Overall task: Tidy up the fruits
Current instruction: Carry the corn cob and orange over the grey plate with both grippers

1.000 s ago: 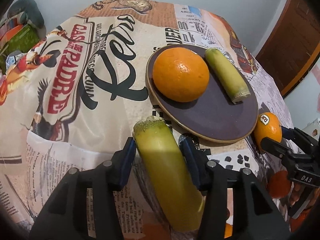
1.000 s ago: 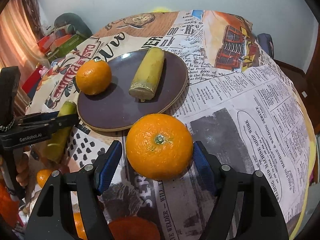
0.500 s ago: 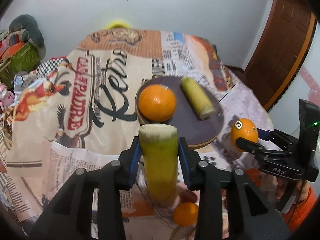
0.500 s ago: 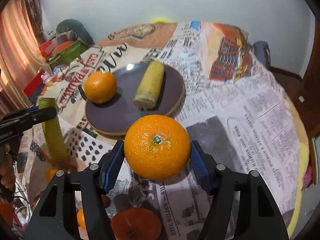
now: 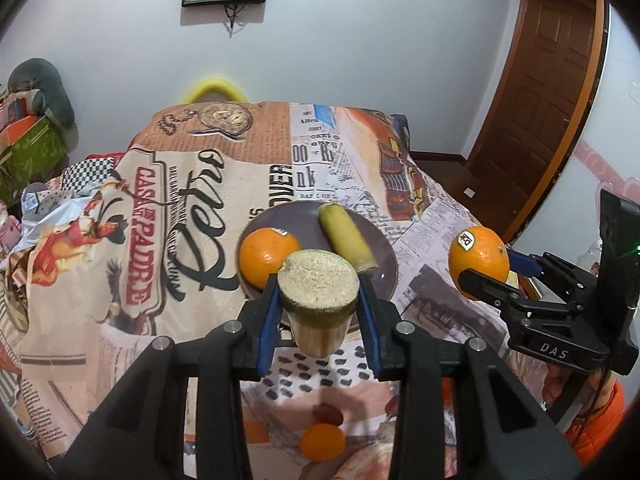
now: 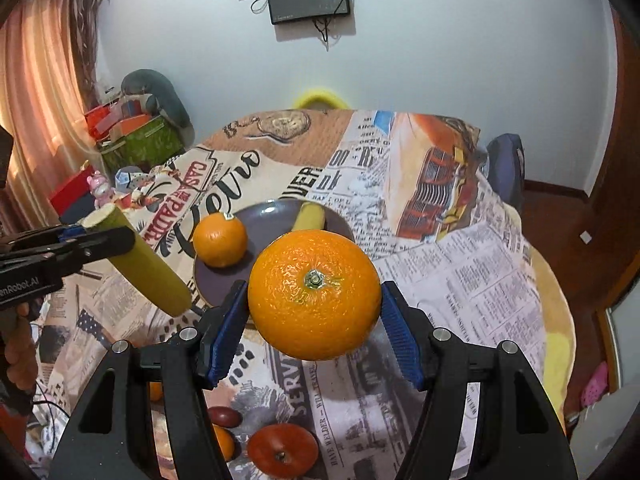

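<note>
My left gripper [image 5: 318, 312] is shut on a yellow-green sugarcane piece [image 5: 318, 292], held high above the table with its cut end toward the camera; it also shows in the right wrist view [image 6: 148, 270]. My right gripper [image 6: 314, 316] is shut on a large orange [image 6: 314, 294], also lifted; it shows with a sticker in the left wrist view [image 5: 478, 262]. A dark purple plate [image 5: 382, 256] on the table holds a smaller orange [image 5: 266, 254] and a second sugarcane piece [image 5: 346, 238].
The table wears a printed newspaper-style cloth [image 5: 160, 216]. Loose fruit lies near the front edge: a small orange [image 5: 322, 438], a red tomato-like fruit [image 6: 282, 454] and a dark red one [image 6: 224, 416]. Boxes and clutter [image 6: 136, 136] stand at the left, a wooden door [image 5: 536, 100] at the right.
Both grippers have risen well above the table with their fruit. The sugarcane piece has tilted so its cut end faces the left camera. The plate now looks farther away.
</note>
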Tool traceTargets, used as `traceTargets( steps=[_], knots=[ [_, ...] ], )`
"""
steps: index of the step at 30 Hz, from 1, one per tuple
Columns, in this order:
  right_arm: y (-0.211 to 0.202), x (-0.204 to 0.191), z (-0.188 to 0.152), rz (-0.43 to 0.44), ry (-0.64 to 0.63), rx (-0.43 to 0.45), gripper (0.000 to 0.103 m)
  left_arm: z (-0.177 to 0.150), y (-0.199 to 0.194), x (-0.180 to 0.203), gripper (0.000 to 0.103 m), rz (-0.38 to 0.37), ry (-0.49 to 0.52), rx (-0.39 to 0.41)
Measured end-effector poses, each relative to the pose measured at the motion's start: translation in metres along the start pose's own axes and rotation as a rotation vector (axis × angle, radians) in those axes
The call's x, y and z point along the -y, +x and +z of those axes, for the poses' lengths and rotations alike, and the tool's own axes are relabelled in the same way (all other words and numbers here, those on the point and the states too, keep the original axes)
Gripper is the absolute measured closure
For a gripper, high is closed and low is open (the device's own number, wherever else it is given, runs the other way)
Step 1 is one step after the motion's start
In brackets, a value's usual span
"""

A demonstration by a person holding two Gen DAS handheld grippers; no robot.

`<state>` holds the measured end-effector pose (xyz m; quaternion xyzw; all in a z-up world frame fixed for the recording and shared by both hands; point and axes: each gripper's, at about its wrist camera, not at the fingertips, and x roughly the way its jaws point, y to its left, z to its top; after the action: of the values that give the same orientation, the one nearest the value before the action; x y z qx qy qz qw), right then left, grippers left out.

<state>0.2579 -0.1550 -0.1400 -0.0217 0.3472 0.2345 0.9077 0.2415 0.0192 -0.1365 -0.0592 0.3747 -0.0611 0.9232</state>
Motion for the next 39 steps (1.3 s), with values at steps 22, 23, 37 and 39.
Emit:
traceTargets(
  steps=[22, 23, 37, 39],
  knots=[
    [0.031, 0.015, 0.013, 0.009, 0.009, 0.0, 0.041, 0.033, 0.086, 0.013, 0.067, -0.062, 0.01, -0.101],
    [0.032, 0.015, 0.014, 0.01, 0.006, -0.001, 0.041, 0.035, 0.089, 0.012, 0.067, -0.063, 0.009, -0.103],
    [0.051, 0.014, 0.022, 0.015, -0.029, -0.022, 0.041, 0.059, 0.13, 0.006, 0.067, -0.035, 0.0, -0.128],
    [0.052, 0.012, 0.023, 0.015, -0.036, -0.023, 0.041, 0.061, 0.13, 0.007, 0.062, 0.007, 0.024, -0.107]
  ],
)
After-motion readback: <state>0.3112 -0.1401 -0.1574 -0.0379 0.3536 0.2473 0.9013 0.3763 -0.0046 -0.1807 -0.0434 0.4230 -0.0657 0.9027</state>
